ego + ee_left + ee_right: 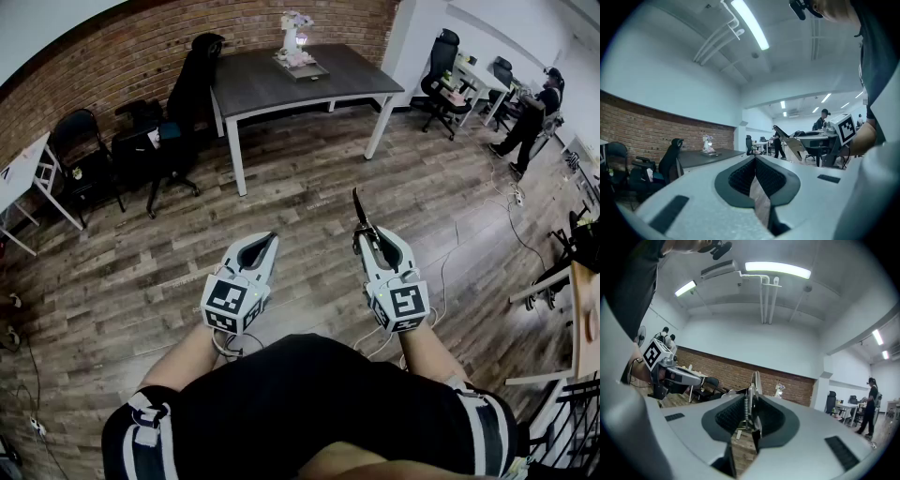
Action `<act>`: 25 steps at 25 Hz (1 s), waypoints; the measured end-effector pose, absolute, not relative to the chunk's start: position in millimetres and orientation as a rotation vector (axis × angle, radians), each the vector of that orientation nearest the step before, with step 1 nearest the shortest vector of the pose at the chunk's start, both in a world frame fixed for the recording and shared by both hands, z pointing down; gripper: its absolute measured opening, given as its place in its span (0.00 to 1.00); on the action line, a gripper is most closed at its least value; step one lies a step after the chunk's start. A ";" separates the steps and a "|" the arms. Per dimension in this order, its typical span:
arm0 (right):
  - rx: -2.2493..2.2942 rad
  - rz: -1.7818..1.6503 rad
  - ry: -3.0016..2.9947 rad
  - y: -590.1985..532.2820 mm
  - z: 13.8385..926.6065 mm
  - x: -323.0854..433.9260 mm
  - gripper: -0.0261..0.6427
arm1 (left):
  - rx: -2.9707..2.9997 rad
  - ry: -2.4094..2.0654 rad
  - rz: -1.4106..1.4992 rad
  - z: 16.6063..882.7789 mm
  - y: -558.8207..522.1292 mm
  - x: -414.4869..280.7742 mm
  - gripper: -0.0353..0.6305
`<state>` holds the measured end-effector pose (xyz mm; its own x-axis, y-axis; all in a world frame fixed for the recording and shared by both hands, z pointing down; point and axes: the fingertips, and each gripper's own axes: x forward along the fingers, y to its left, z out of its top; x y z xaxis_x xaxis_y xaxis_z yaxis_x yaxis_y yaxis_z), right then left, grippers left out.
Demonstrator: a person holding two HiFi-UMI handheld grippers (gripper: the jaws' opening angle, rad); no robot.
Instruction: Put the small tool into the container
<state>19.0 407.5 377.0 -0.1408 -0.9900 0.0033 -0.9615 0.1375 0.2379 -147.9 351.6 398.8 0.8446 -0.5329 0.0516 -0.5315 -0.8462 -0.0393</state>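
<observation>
- Floor point(309, 178): brown wood-grain planks lie under both grippers.
- Table point(281, 84): at 12 o'clock in the head view, well apart from the grippers. It has a flat, dark grey, rectangular top on white legs.
- Tray point(302, 67): sits on the far half of the table top and carries a pale flower arrangement.
- Office chair point(192, 84): black and high-backed, just beside the table's left end at 11 o'clock.
- Folding chair point(80, 150): black with a thin frame, at 10 o'clock near the brick wall point(141, 47), which is rough and red-brown.
- Person point(525, 117): in dark clothing, stands at 2 o'clock among white desks, well apart from the grippers.
- Left gripper point(272, 236): has a white moulded shell and dark ribbed pads. Its jaws are closed together with nothing between them.
- Right gripper point(371, 239): has the same construction. Its jaws are clenched on the small tool point(359, 208).
- Small tool: thin metal with a coil spring along its middle. Its narrow dark tip projects past the jaws toward 12 o'clock. It is held above the floor, well apart from the table.
</observation>
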 end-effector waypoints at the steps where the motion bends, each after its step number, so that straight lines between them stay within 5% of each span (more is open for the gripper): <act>1: 1.943 -0.270 -2.245 406.1 376.9 19.4 0.17 | -2.997 0.860 -0.091 399.0 350.5 -146.2 0.07; 25: 1.986 -0.217 -2.276 394.8 381.4 -5.0 0.17 | -3.016 0.863 -0.084 406.1 335.8 -176.9 0.07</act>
<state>-5.0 394.8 381.4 -0.1362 -0.9906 -0.0089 -0.9745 0.1324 0.1810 -176.9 335.8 406.1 0.8474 -0.5285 0.0508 -0.5283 -0.8489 -0.0177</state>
